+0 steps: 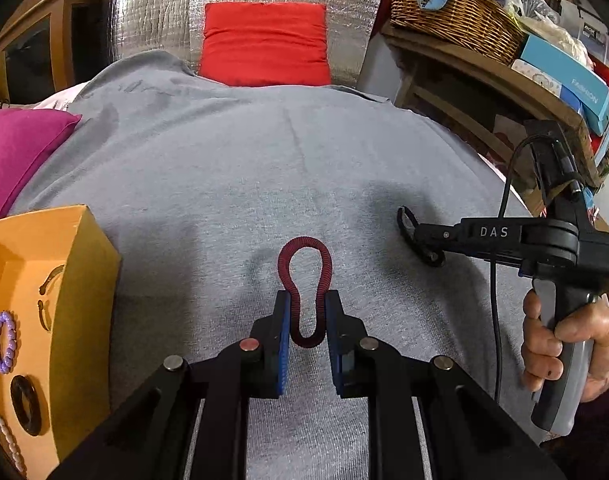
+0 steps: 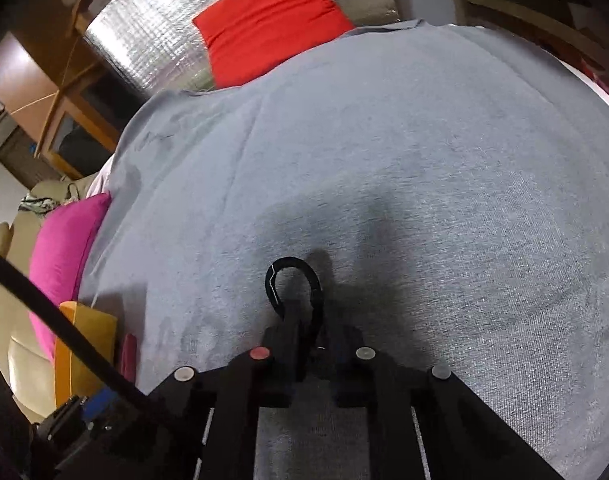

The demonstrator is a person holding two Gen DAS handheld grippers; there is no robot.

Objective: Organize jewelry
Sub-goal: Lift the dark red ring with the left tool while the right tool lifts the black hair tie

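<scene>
**Gripping two bracelets over the grey cloth**

Holding a dark red coiled bracelet (image 1: 304, 290), the left tongs (image 1: 307, 316) pinch its lower part between blue-padded fingers (image 1: 283, 344), so the loop is squeezed narrow there and bulges out rounded ahead of the tips. It sits over the grey cloth (image 1: 232, 168) that covers the surface; whether the loop touches the cloth cannot be told.

To the right, the right tongs (image 1: 424, 240) reach in sideways, closed on a black bracelet (image 1: 407, 226), with the person's right hand (image 1: 564, 344) wrapped round the grey handle. From the right wrist view the right tongs (image 2: 309, 332) are drawn close together on that black bracelet (image 2: 292, 280), whose free end arches forward above the grey cloth (image 2: 424, 160).

At the left edge stands an open orange cardboard box (image 1: 76, 248). Inside lie a purple bead bracelet (image 1: 3, 342), a black ring-shaped bangle (image 1: 25, 404) and a pale bead strand (image 1: 8, 442) near the bottom corner; two dark curved pieces on the box's inner wall are too small to name.

Beyond the cloth are a red cushion (image 1: 264, 44) against silver quilted foil (image 1: 156, 12), a magenta cushion (image 1: 20, 152) on the left, and a wicker basket (image 1: 456, 16) on a wooden shelf at the right.
</scene>
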